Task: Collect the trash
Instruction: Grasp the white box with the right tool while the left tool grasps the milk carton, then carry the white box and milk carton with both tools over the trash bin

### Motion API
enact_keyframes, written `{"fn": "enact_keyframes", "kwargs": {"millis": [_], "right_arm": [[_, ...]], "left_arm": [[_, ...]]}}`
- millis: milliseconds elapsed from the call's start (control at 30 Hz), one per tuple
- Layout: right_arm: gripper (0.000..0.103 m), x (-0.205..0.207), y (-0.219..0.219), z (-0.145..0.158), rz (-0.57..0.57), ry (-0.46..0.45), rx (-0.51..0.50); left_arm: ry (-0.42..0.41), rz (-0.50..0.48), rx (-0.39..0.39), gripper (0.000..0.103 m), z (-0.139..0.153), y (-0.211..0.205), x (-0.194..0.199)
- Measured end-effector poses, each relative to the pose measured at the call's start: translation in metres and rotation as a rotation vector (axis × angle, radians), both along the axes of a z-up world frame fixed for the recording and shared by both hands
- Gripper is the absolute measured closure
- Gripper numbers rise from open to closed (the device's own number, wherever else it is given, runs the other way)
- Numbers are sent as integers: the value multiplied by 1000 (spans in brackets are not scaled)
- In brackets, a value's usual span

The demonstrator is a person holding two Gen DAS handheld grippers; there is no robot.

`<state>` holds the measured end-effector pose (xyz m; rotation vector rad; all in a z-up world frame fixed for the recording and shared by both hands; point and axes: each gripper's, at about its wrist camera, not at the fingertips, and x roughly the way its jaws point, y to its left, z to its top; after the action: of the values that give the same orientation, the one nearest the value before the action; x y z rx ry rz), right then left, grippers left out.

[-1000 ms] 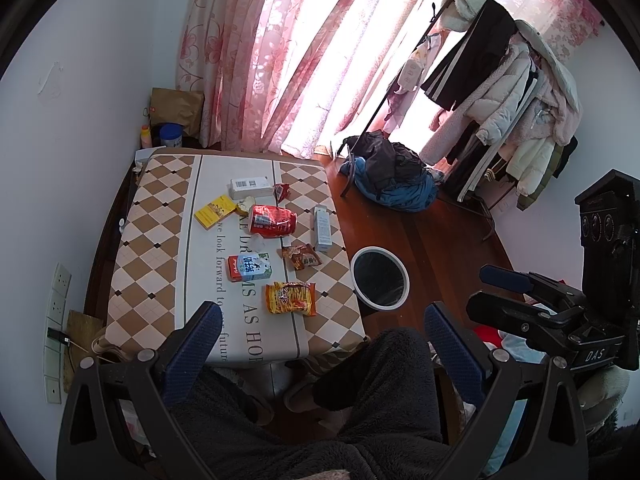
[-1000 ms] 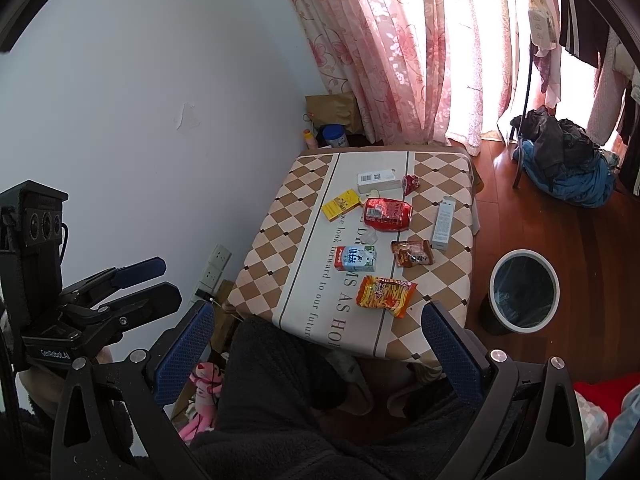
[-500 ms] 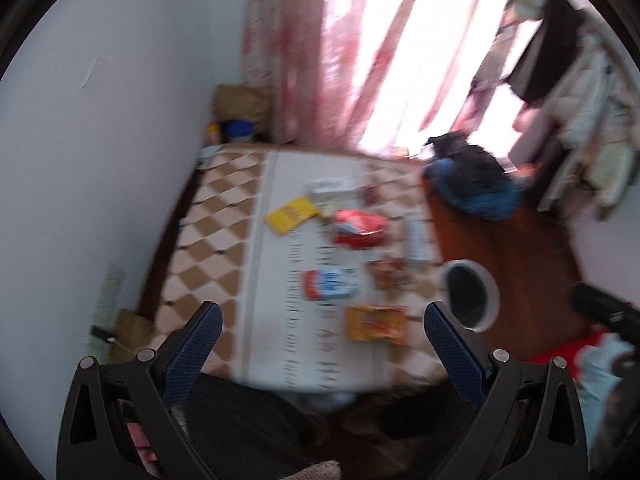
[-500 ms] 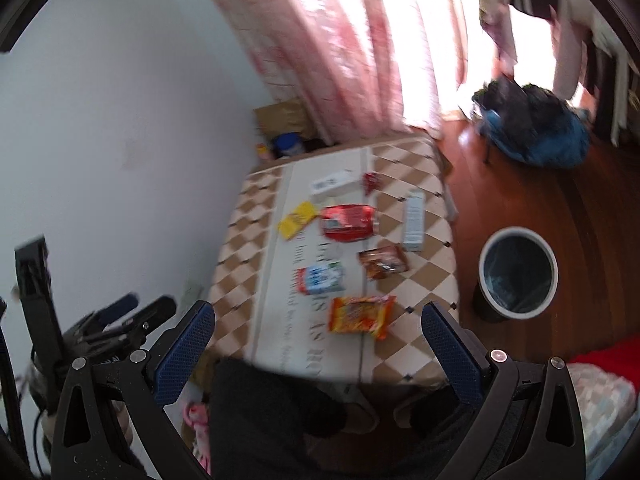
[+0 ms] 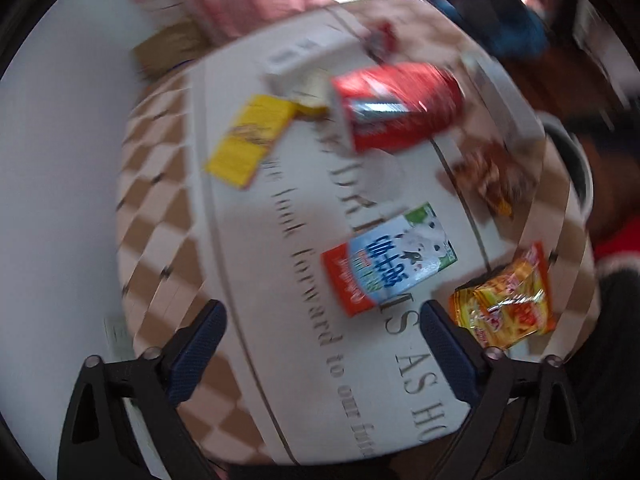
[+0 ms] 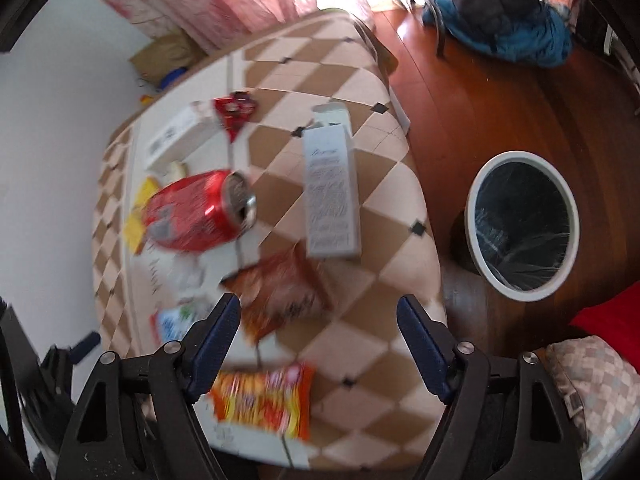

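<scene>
Big change from a second ago: both grippers were hanging back with the whole room in view, and now they've dropped in close over the surface (image 6: 320, 64), with the litter filling both wrist views. Lots of motion blur, so they look mid-swoop.

The left gripper (image 5: 322, 334) has its jaws spread wide and empty, with the blue-and-white milk carton (image 5: 390, 258) lying just beyond the gap, a bit right of centre. The orange snack bag (image 5: 506, 306) sits right by the right fingertip. Farther off are the red can (image 5: 400, 106) on its side, the yellow packet (image 5: 250, 140) to the left, and a brown wrapper (image 5: 486, 178) toward the right edge.

The right gripper (image 6: 320, 322) is also wide open with nothing in it. That same brown wrapper (image 6: 284, 292) lies between its fingertips, just ahead. A tall white box (image 6: 330, 196) lies flat beyond that, and a small red wrapper (image 6: 234, 110) and a flat white carton (image 6: 180, 132) are at the far end. The bin (image 6: 524, 224) stands on the floor to the right, just off the surface's edge, lined and open.

Nothing's been picked up yet. Looks like the left is going for the carton and the right for the wrapper. The bin's close to the right side, so that drop should be easy.
</scene>
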<state>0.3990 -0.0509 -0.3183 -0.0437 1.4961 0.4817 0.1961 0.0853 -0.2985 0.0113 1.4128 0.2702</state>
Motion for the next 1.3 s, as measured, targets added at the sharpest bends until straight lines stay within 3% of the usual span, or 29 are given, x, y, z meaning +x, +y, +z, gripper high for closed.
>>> {"fn": "enact_keyframes", "kwargs": {"millis": [100,200,300,433,500,567,700,767,867,933,1000,1100,1167,1300], "right_arm": [[22,24,18,-26,6,3,-28],[32,40,34,-46,11,19,-26],[59,50,46,-63,28,37,-32],[61,47,42,-64,26,47,-47],[61,38,29,-61,29,57,-56],[61,26,14,-57,26,64,-59],[62,-9,-17,-50,15,68,-36],[62,-26,-26,-48,15,65,-32],[62,-56,-39,-48,16,72,-29],[62,-75,-47,-51,18,88,-35],[62,-90,-50,-53,21,105,-34],[58,-100,-52,-58,16,115,-44],[42,-101,-54,-58,5,111,-48],[41,-94,-46,-53,-23,33,-66]], "left_arm": [[29,-148,1,9,-15,-9,14],[67,-236,-35,9,-27,-13,22],[107,-314,-34,9,-37,-18,29],[121,-394,-17,10,-48,-23,35],[119,-420,-20,39,-50,-26,41],[119,-423,-16,43,-50,-27,44],[96,-319,-2,46,-47,-19,50],[96,-211,-4,47,-45,-9,48],[134,82,-93,47,-48,24,36],[101,200,-144,47,-48,41,25],[66,253,-168,47,-48,51,19],[33,236,-149,46,-57,53,21],[33,200,-110,46,-67,50,1],[5,117,-29,45,-80,33,-3]]}}
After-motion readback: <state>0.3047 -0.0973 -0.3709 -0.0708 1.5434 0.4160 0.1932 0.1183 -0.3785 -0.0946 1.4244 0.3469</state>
